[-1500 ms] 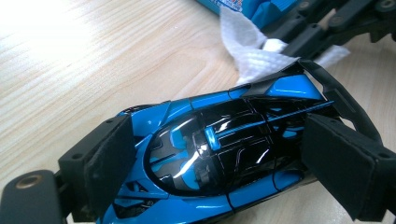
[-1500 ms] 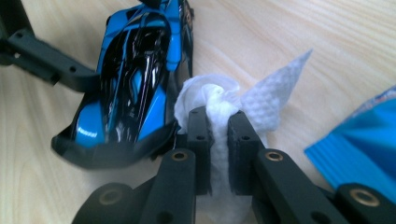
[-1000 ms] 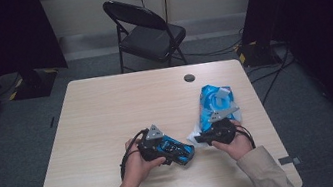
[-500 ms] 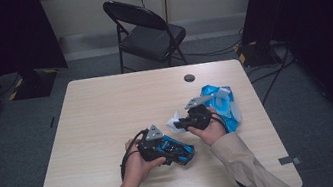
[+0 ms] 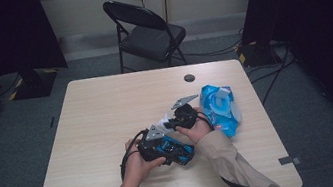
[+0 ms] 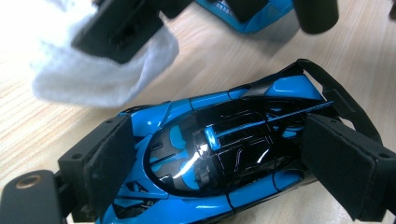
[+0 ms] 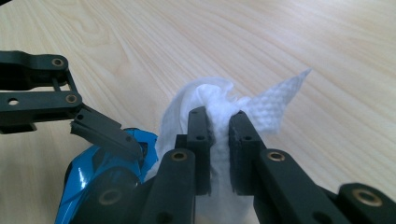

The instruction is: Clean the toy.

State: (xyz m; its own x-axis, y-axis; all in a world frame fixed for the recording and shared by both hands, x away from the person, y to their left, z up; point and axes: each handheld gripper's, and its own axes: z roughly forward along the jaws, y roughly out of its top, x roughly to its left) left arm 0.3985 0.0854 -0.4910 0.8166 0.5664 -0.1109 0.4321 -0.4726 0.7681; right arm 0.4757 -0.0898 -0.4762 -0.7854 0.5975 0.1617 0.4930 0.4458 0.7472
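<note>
Nearest the person, the left claw is clamped across a blue and black toy car, one pad on each flank. In the left gripper view the car's long axis runs crosswise between the jaws, its pointed nose low towards one pad and its black rear wing up by the other. In the high view the car lies on the desk, its long axis slanting from upper left to lower right, level with the surface rather than tipped.

Just beyond the left claw, the right claw is pinched nearly closed on a white wipe; the cloth bunches between its narrow jaws and spills out past the tips, one corner sticking up free. In the right gripper view the car's blue body sits just beside and below these jaws, with one left-claw pad against it. The wipe hangs close above the car's nose end; whether it touches the car is unclear.

Farther off, beside the right hand, a blue wipe packet lies on the desk.
</note>
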